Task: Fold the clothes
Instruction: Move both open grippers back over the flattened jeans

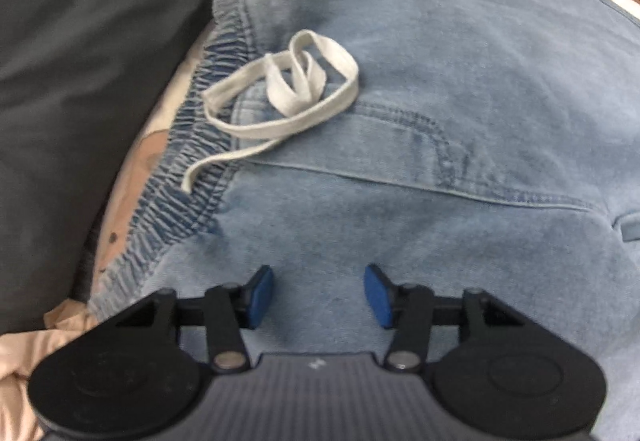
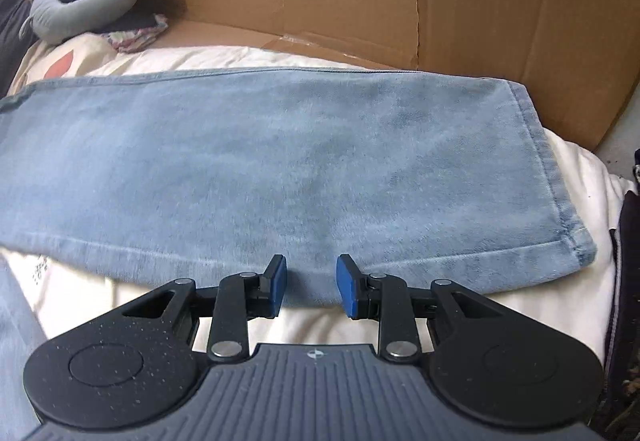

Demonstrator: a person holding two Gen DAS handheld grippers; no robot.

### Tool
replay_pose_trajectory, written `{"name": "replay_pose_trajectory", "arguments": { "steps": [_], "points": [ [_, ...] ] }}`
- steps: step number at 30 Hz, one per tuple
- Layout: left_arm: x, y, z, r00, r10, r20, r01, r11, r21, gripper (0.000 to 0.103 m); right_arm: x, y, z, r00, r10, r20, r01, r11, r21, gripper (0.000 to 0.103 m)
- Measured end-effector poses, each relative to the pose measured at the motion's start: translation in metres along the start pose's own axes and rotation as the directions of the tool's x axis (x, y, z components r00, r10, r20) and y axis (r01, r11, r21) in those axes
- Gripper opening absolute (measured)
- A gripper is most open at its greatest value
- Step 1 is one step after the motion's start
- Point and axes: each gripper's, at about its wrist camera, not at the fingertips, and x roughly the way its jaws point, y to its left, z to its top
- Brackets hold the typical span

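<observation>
We see pale blue jeans (image 2: 280,169) lying flat on the bed (image 2: 568,177), long axis running along the cardboard (image 2: 480,1), hem rightward. Left claw (image 1: 319,295) and right claw (image 2: 311,287) hover parted, empty.

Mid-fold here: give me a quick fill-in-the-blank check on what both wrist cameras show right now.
1. The white drawstring lies loose on the ____ end of the jeans.
2. Behind the trouser leg stands a wall of brown ____.
3. The right gripper hovers at the leg's near edge with its jaws ____.
4. Between the pads of the left gripper there is only flat ____, ungripped.

Missing words: waistband; cardboard; open; denim
</observation>
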Motion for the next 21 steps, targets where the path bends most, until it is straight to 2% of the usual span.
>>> {"name": "replay_pose_trajectory", "arguments": {
  "steps": [3, 6, 8, 10, 13, 21],
  "points": [
    [-0.019, -0.001, 0.001, 1.000, 0.005, 0.025, -0.005, 1.000, -0.020, 0.051, -0.016, -0.004, -0.001, 1.000, -0.008, 0.014, 0.008, 1.000, 0.008, 0.035],
    [-0.042, 0.003, -0.004, 0.998, 0.001, 0.070, 0.001, 1.000, -0.030, 0.051, -0.037, -0.015, 0.001, 1.000, 0.001, 0.016, -0.002, 0.997, 0.079, 0.035],
    [-0.053, 0.011, -0.007, 0.998, -0.001, 0.064, 0.005, 0.997, -0.072, 0.050, -0.059, -0.020, 0.002, 1.000, -0.002, 0.024, -0.001, 0.994, 0.113, 0.036],
    [-0.062, 0.019, -0.005, 1.000, -0.003, 0.028, 0.007, 0.993, -0.121, 0.050, -0.080, -0.027, 0.002, 1.000, 0.001, 0.019, -0.004, 0.986, 0.169, 0.041],
    [-0.084, 0.017, 0.001, 0.999, -0.003, 0.041, 0.006, 0.997, -0.081, 0.052, -0.107, -0.037, 0.002, 0.999, 0.031, 0.037, -0.038, 0.972, 0.233, 0.042],
    [-0.154, 0.011, 0.000, 0.995, -0.017, 0.097, 0.023, 0.998, -0.062, 0.055, -0.182, -0.050, 0.008, 0.996, 0.045, 0.080, -0.062, 0.974, 0.219, 0.042]
  ]
}}
